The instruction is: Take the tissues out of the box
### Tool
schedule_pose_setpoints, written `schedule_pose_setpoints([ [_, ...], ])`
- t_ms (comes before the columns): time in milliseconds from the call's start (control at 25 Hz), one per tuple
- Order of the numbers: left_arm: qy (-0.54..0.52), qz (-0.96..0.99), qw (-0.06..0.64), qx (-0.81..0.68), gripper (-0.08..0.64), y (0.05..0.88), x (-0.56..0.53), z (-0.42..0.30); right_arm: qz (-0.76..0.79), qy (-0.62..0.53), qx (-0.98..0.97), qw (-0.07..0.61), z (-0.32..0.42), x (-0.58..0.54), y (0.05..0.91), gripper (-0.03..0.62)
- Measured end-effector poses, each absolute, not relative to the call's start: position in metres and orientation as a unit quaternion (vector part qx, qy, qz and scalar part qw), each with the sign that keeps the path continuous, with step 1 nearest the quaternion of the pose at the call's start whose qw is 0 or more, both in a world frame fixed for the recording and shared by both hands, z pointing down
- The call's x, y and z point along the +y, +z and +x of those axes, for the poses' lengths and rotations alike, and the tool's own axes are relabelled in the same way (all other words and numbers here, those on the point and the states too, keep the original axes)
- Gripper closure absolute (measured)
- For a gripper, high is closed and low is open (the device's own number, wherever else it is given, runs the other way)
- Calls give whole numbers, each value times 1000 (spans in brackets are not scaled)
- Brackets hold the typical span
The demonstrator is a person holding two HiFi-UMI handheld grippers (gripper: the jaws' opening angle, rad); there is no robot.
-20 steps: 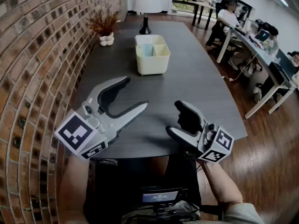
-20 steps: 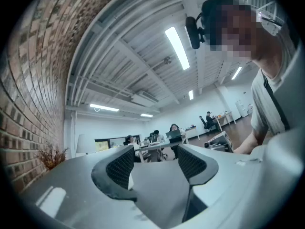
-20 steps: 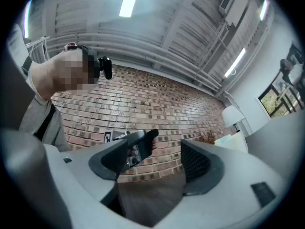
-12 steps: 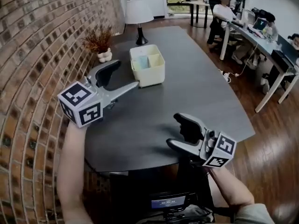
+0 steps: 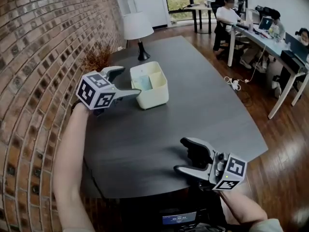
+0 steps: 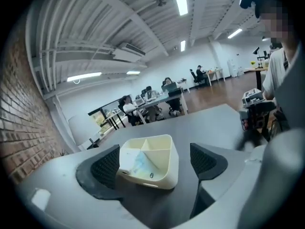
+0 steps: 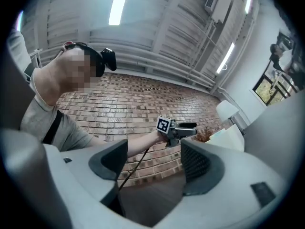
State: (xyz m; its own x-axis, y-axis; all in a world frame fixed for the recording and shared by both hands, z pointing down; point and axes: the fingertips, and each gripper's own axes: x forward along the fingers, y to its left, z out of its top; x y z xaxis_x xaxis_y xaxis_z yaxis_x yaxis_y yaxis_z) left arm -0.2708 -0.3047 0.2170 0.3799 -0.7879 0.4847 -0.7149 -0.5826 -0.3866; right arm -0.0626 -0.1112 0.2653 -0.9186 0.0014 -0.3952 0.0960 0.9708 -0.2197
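Box [image 5: 153,98]: cream plastic, rounded corners, partitioned inside; stands on the dark table [image 5: 193,110], far-left part.
Tissues [image 5: 143,82]: pale blue-white packet, tucked in one compartment.
Left gripper [image 5: 128,82]: jaws apart, empty, just beside the box, facing it.
Right gripper [image 5: 182,154]: jaws apart, empty, near table edge, well apart from the box.

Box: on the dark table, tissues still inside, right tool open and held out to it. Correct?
No: it is the left tool, open, that is held out to the box; the right tool is back at the near edge of the table. The head view shows this. The box is on the dark table, tissues still inside.
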Motion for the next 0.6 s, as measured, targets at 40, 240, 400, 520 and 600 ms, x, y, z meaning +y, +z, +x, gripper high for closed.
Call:
schedule_pose_setpoints([
  [40, -343, -823, 55, 449, 107, 221, -314, -276, 26, -118, 972, 199, -63, -111, 266, 230],
  [240, -416, -796, 44, 437, 77, 237, -360, -297, 28, -120, 972, 198, -62, -108, 267, 230],
  [400, -453, -785, 20, 422, 57, 253, -395, -314, 30, -120, 972, 199, -62, -107, 266, 230],
  [520, -487, -779, 0, 395, 57, 270, -413, -320, 31, -122, 972, 198, -63, -108, 266, 230],
  [600, -510, -770, -7, 384, 57, 281, -425, -325, 34, -127, 971, 201, -63, -109, 263, 230],
])
